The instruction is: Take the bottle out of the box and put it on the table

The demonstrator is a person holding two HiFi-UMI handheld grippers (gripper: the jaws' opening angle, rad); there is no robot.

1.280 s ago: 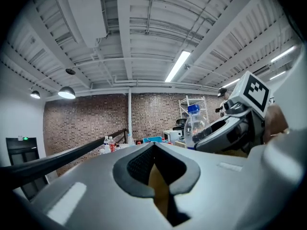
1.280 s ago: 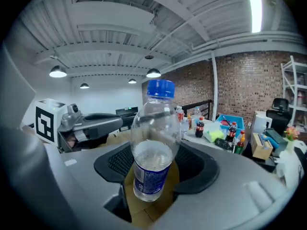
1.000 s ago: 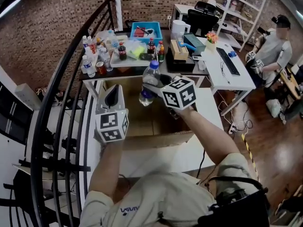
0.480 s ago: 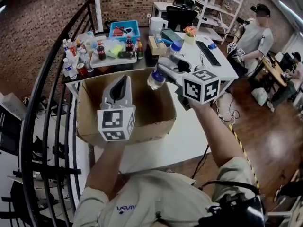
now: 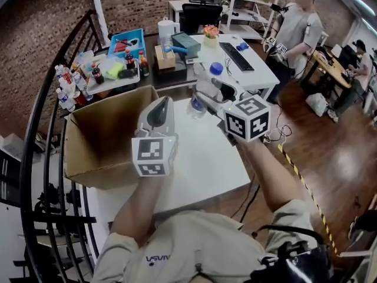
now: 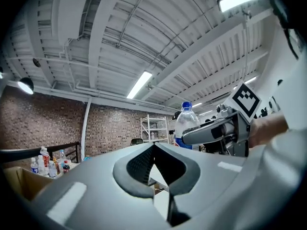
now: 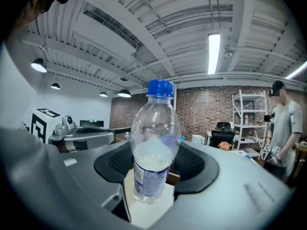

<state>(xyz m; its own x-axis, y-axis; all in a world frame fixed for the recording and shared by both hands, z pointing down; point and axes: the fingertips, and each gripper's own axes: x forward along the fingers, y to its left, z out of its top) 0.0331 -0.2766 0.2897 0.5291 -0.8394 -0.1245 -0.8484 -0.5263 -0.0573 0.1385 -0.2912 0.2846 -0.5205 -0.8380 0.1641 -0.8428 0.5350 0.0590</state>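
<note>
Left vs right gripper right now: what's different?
1. Grip: the right gripper is clamped on the clear, blue-capped bottle. The left gripper holds nothing.
2. Jaws: the left gripper's are together, the right gripper's are spread around the bottle.
3. Place: the left gripper is next to the cardboard box, while the right gripper is farther right over the white table.

Shared: both point away from the person, and each carries a marker cube.

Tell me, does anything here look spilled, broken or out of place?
Nothing stands out. The bottle has its cap on and is gripped by the right gripper above the white table, with nothing spilled. The cardboard box stands open and looks undamaged.
</note>
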